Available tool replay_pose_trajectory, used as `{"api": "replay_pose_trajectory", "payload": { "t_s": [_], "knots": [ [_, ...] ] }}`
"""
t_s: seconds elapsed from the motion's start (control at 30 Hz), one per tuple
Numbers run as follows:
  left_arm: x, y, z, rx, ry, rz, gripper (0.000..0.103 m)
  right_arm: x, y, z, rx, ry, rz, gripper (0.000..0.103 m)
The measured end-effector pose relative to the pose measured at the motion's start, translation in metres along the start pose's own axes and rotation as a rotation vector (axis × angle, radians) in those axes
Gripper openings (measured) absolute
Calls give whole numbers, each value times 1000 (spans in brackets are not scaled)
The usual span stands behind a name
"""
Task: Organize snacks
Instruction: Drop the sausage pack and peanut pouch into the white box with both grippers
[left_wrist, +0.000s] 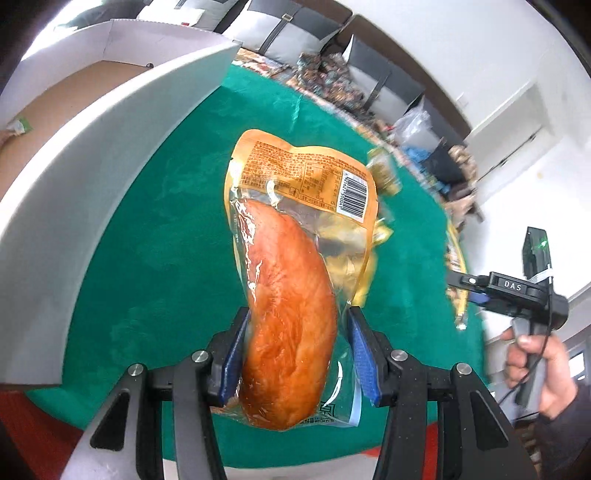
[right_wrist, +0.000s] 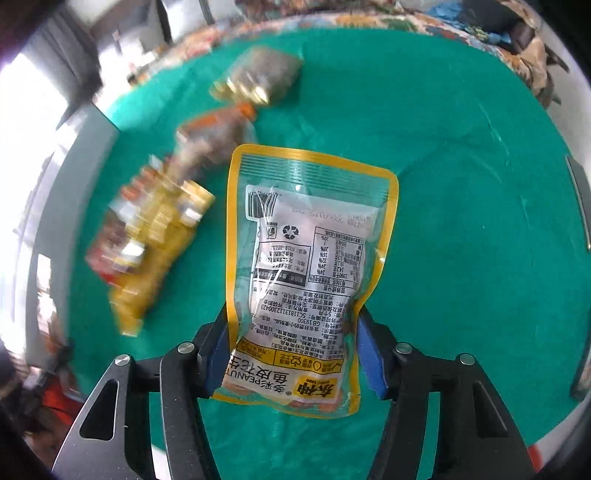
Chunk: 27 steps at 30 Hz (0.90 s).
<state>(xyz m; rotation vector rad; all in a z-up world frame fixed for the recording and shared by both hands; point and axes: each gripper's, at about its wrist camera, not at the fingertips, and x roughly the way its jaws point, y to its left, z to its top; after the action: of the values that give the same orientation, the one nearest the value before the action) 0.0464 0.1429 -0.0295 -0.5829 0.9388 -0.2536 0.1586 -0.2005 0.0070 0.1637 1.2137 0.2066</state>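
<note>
Both sets of jaws are clamped on snack packets held above a green tablecloth (right_wrist: 461, 155). Nearest in the left wrist view, the left gripper (left_wrist: 299, 354) presses its blue pads (left_wrist: 364, 354) against the two sides of a clear vacuum pack of chicken breast (left_wrist: 291, 295), an orange-brown piece of meat. The pack stretches away from the gripper, and its far end is orange with printed text and a barcode. To the left, a white cardboard box (left_wrist: 92, 177) with a brown inner floor stands on the cloth. To the right, a bare hand (left_wrist: 535, 365) holds the black right gripper (left_wrist: 458, 280), its tips partly cut off by blur. In the right wrist view, the right gripper (right_wrist: 291, 354) squeezes the near end of a yellow-edged peanut pouch (right_wrist: 310, 266), whose label side with barcode and nutrition table faces the camera. Beyond it on the left, blurred loose snack packs (right_wrist: 155, 236) in yellow, orange and red lie on the cloth, and farther still lies a gold and brown packet (right_wrist: 258, 79). At the far edge, patterned fabric (right_wrist: 369, 18) borders the cloth.
</note>
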Motion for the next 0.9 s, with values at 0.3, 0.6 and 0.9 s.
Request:
{"api": "replay_pose_trajectory", "payload": {
  "t_s": [0.3, 0.6, 0.9],
  "knots": [
    [-112, 44, 56, -74, -222, 85, 51, -67, 193, 21, -243, -90, 361, 63],
    [-168, 155, 95, -180, -274, 507, 77, -40, 403, 1, -502, -74, 549, 80],
    [-181, 151, 73, -198, -327, 450, 86, -41, 374, 5, -470, -134, 480, 83]
  ]
}}
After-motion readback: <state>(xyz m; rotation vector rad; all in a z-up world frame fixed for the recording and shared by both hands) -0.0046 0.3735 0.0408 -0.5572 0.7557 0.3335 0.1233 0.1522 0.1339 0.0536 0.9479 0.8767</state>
